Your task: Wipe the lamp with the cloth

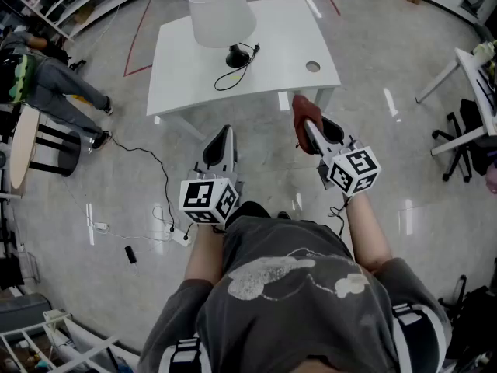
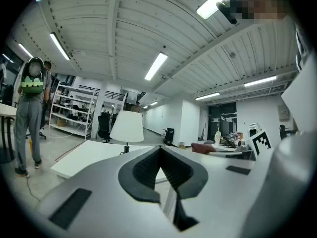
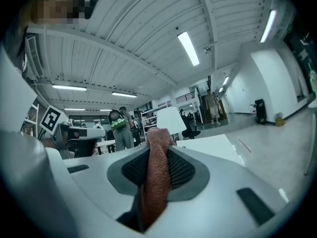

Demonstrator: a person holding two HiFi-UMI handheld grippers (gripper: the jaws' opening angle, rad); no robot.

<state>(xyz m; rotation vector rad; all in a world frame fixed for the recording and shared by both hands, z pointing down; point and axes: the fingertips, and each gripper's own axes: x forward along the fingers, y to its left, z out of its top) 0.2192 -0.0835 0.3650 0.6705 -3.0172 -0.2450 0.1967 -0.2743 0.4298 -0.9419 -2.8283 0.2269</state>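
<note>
**Head view.** White table (image 1: 287, 29) ahead. On it, left of centre: lamp (image 1: 224, 14), upright, cord (image 1: 227, 80) looped toward table's near edge. Short of that near edge, over the floor: left gripper (image 1: 224, 134), fingers closed together, holding nothing. Just short of the near edge, toward table's right end: right gripper (image 1: 309, 129), clamped on red-brown cloth (image 1: 301, 107), cloth end poking past the tips. Both grippers well apart from lamp. Off table's left side: person (image 1: 58, 84), standing.

**Left gripper view.** Pads (image 2: 141, 172) pressed together, nothing between. Beyond the tips: table (image 2: 89, 155), with lamp (image 2: 127, 127) standing on it. Right of table: cloth (image 2: 205, 147), in the other gripper.

**Right gripper view.** Fingers closed on cloth (image 3: 156, 177), pinched as a vertical strip between pads (image 3: 185, 170), top sticking above the tips. Behind: table (image 3: 213, 145), lamp (image 3: 171, 119) toward its far end. Left of table: person (image 3: 119, 128).
</note>
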